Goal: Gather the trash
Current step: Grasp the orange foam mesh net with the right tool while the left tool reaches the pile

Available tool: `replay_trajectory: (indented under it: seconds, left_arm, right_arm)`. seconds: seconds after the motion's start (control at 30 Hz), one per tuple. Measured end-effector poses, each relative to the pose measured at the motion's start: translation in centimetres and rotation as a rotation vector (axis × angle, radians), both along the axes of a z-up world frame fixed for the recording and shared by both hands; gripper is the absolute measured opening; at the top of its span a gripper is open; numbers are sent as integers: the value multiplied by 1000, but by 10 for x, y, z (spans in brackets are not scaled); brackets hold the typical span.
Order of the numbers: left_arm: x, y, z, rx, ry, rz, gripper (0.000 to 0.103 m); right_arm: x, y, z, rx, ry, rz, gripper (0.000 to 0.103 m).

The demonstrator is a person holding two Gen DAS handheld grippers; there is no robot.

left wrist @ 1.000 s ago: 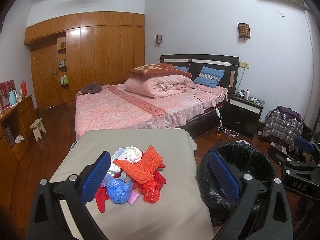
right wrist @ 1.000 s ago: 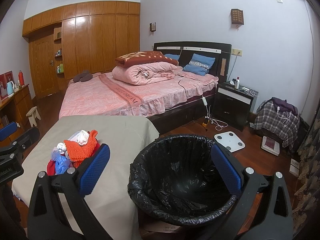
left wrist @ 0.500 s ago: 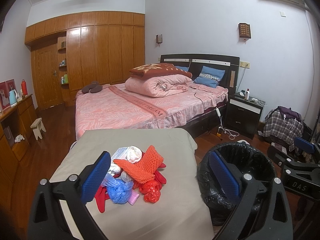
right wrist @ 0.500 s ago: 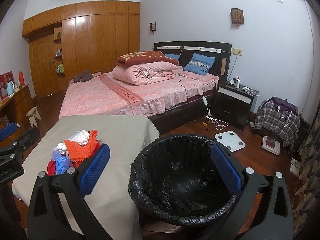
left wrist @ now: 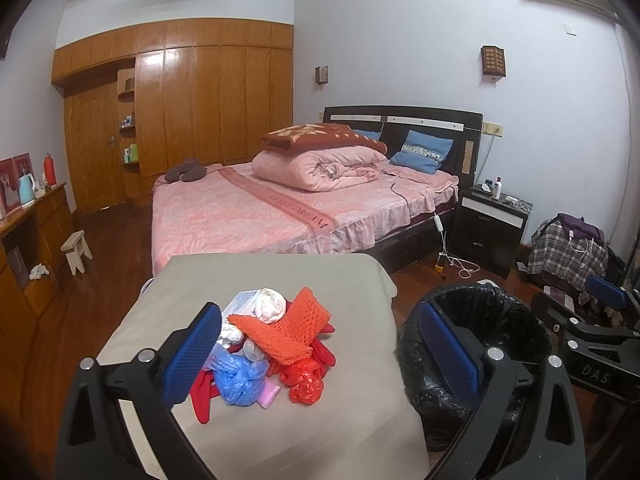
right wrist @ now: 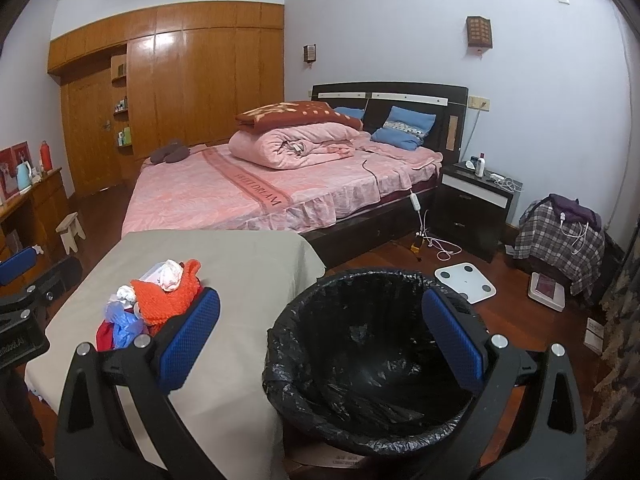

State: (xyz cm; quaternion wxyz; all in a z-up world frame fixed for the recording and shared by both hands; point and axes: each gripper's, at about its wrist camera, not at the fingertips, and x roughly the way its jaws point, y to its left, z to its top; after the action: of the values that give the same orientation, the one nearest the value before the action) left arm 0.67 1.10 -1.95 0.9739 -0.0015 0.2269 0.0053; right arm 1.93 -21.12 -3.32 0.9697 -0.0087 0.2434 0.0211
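beside table (right wrist: 248, 264): black-lined bin (right wrist: 372, 360), nothing visible inside; trash pile (left wrist: 276, 344) on table.

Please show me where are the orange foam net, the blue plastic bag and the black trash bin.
orange foam net (left wrist: 286, 330): left wrist view, middle of its mesh.
blue plastic bag (left wrist: 240, 378): left wrist view, crumpled middle.
black trash bin (right wrist: 372, 364): right wrist view, inner liner wall.

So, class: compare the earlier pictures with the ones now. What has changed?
Nothing visibly changed. Both grippers, left and right, are open and empty as before; the trash pile lies untouched on the table, and the bin stands beside it, with no trash seen inside.
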Motion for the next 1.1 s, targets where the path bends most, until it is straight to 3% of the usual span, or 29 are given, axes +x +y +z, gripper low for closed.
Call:
replay_trajectory:
  seconds: [0.3, 0.7, 0.93, 1.1]
  left_arm:
    - [9, 20, -10, 6, 14, 40, 97]
    - [34, 95, -59, 56, 59, 182, 96]
    - [74, 120, -83, 37, 91, 196, 87]
    - [108, 129, -103, 22, 136, 180, 80]
  right_arm:
    - [16, 15, -7, 9, 14, 36, 98]
    - [55, 57, -36, 43, -2, 124, 98]
    - [93, 90, -52, 27, 17, 176, 85]
    - [118, 107, -63, 27, 39, 186, 83]
